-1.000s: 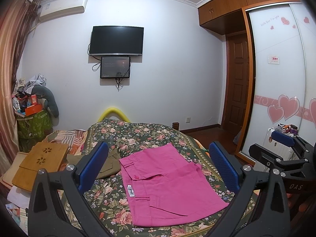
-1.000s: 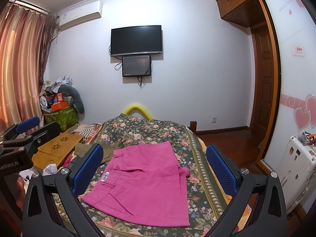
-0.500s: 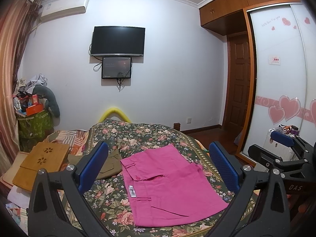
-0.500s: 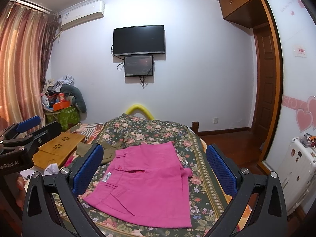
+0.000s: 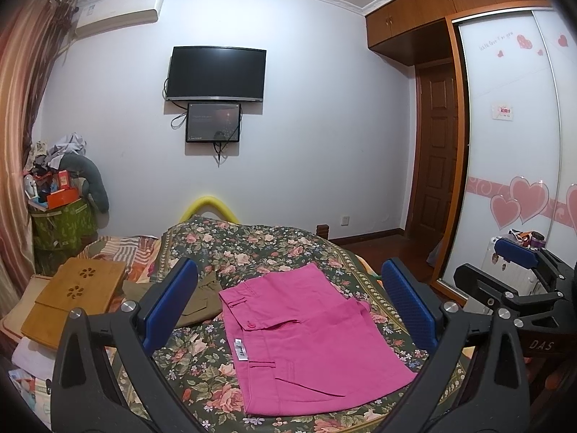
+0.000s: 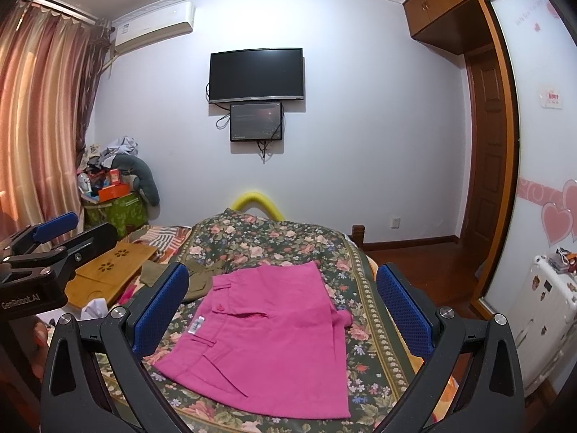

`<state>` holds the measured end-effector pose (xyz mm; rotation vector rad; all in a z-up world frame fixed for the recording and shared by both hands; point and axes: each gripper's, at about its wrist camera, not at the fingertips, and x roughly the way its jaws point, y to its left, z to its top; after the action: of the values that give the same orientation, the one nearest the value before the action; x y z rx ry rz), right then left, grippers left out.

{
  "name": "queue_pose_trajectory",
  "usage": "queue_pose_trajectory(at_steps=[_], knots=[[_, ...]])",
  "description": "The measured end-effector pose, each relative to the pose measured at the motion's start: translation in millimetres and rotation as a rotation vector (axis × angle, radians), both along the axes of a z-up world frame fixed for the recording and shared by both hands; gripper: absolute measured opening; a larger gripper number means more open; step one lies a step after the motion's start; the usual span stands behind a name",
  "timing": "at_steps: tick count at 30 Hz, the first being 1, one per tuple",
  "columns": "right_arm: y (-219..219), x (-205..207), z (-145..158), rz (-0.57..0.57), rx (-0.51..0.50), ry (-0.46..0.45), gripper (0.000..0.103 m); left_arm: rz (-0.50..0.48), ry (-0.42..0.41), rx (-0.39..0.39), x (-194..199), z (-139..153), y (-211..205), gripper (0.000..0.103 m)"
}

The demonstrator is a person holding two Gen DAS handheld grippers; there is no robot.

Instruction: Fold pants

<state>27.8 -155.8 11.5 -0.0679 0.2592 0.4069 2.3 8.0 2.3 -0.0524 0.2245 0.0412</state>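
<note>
Little has changed: your left tool (image 5: pixel 288 310) and right tool (image 6: pixel 281 306) still hover wide open, empty, above the pink cotton pants (image 5: pixel 306 335) lying seemingly folded on the floral bedspread (image 5: pixel 252 245).

Pink pants (image 5: pixel 306 332) lie folded flat on the floral bedspread (image 5: pixel 252 245).

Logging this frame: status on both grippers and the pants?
Left gripper open, right gripper open, both empty. Pink pants flat on bed, folded. Olive garment beside them.
</note>
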Motion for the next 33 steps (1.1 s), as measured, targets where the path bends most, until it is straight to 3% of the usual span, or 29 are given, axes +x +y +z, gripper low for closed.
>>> queue_pose_trajectory(at_steps=[10, 17, 24, 28, 33], knots=[[2, 3, 1, -0.004, -0.009, 0.005, 0.103, 0.006, 0.004, -0.004, 9, -3, 4, 0.103], [0, 24, -13, -0.033, -0.031, 0.040, 0.103, 0.011, 0.079, -0.047, 42, -21, 20, 0.103], [-4, 65, -51, -0.065, -0.095, 0.135, 0.103, 0.072, 0.207, -0.114, 102, -61, 50, 0.103], [-9, 94, -76, -0.078, -0.137, 0.210, 0.103, 0.086, 0.352, -0.161, 147, -97, 72, 0.103], [-13, 130, -108, -0.092, -0.190, 0.292, 0.103, 0.139, 0.465, -0.090, 191, -141, 85, 0.103]])
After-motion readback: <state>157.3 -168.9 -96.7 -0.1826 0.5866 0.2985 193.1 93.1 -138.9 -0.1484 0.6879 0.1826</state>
